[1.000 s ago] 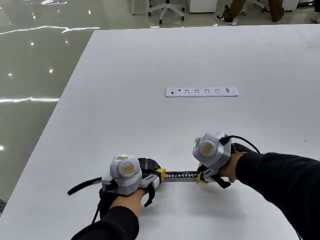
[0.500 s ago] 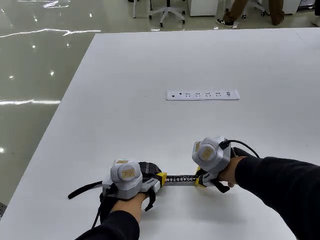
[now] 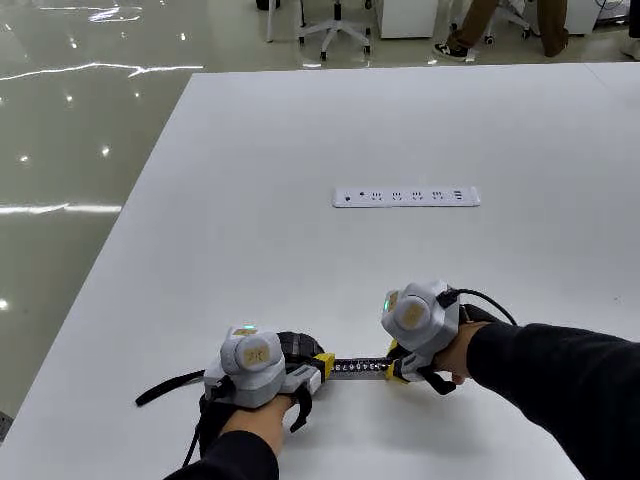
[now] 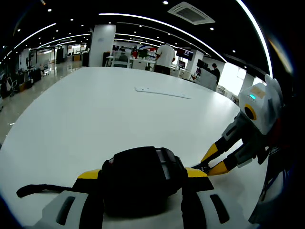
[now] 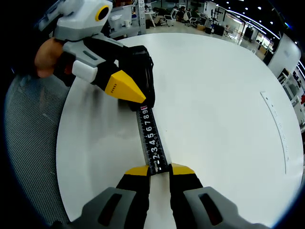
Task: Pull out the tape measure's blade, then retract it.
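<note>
We've got the left tool (image 4: pixel 142 174) clamped round the chunky black tape measure case (image 3: pixel 297 345), which sits on the wide white bench (image 3: pixel 400 120) close to our near edge. The right tool (image 5: pixel 160 170) is pinched shut on the tip of the narrow black blade with white numerals (image 5: pixel 151 138). Only a short run of blade shows between the two, lying flat on the bench.

Our take on doing this bit well: pin the case down flat so it can't skid. Move the right tool in a straight line along the blade's own axis, low to the surface. No twisting, or the blade will probably kink or slip out of the pinch. When retracting, walk it back rather than letting it snap.

Room-wise, there's loads of bare bench to the right and ahead. The long white power strip (image 3: pixel 406 197) is well apart, further up. Mind the near edge by our hands, and the black wrist strap (image 3: pixel 165 382) trailing left of the case.
</note>
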A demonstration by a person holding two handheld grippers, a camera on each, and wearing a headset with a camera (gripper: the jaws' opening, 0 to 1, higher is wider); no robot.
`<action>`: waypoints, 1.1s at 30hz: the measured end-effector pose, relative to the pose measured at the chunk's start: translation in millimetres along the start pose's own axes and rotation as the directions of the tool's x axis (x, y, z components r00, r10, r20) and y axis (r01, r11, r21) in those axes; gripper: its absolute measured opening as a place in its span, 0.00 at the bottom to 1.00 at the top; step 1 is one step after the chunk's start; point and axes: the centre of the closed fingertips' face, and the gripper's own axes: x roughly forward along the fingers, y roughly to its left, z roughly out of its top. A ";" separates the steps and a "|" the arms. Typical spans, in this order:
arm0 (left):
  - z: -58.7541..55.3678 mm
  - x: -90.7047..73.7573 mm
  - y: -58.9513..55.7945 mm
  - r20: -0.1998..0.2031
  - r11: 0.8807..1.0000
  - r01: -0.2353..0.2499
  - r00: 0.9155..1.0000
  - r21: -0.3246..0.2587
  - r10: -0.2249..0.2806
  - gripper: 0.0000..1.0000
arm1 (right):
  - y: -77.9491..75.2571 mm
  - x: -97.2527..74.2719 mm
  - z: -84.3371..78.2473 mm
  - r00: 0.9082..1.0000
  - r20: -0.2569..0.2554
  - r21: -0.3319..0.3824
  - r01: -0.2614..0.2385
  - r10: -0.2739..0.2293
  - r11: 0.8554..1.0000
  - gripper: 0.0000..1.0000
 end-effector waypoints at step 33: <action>0.3 1.0 0.5 0.008 1.000 0.003 1.000 -0.006 -0.003 0.62 | 3.8 6.9 15.1 1.000 0.015 -0.005 -0.014 0.014 1.000 0.11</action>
